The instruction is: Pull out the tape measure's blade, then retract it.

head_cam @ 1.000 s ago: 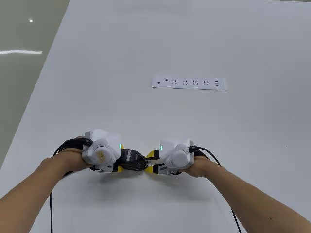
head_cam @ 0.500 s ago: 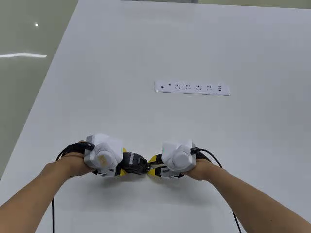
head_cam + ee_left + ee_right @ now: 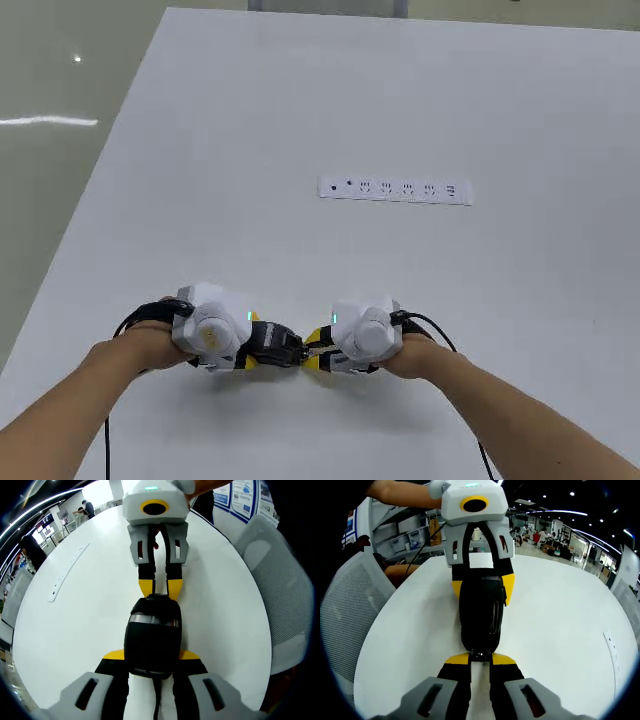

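On the white table [image 3: 500,90], seen from the head view, both grippers sit at the near edge, well apart from the power strip [image 3: 393,189] and on the person's side of it. The left gripper [image 3: 250,341] and the right gripper [image 3: 313,348] point at each other, nose to nose. The black tape measure [image 3: 273,342] lies between them, toward the left end of the strip and low on the table.

From the left gripper view, the yellow-tipped jaws are clenched on the sides of the tape measure [image 3: 152,635], with its case standing out ahead of them. The right gripper [image 3: 160,587] comes in from the far side, its tips meeting the front end of the case. The power strip [image 3: 65,577] lies far off to the left.

From the right gripper view, the jaws are pinched nearly together on the blade hook [image 3: 480,655] at the mouth of the case. The tape measure [image 3: 480,612] stands just beyond, grasped by the left gripper [image 3: 480,587]. The power strip [image 3: 614,662] is at the far right. No length of blade shows between hook and case.
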Available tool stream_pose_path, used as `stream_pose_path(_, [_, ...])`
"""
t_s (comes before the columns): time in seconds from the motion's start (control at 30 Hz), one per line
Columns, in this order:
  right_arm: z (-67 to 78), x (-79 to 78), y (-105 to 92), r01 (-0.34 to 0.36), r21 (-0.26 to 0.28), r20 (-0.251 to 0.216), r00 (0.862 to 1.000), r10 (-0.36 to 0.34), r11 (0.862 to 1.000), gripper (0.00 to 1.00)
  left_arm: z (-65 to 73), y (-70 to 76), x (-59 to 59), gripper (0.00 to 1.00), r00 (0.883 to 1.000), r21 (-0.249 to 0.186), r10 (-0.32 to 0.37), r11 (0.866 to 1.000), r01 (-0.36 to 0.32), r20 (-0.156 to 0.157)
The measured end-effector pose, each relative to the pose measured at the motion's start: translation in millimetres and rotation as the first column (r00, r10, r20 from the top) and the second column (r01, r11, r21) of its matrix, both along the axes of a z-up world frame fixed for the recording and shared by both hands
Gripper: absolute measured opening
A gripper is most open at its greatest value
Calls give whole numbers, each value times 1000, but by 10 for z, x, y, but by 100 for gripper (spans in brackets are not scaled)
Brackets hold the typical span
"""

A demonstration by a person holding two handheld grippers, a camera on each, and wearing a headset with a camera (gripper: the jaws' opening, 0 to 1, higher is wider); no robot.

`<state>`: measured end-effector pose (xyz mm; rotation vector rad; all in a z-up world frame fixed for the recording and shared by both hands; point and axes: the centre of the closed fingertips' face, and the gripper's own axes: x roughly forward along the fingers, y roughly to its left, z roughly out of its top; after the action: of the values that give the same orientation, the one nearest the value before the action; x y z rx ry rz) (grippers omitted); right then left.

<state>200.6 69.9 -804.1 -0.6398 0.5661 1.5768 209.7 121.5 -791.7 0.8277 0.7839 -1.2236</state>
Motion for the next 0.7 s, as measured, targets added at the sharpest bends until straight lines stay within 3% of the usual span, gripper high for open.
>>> stream_pose_path(0.7, [8,-1,-5,-21,1,4,1000,21,1000,12,-8,34,-4,28,1000,3,8,1000,-8,-2])
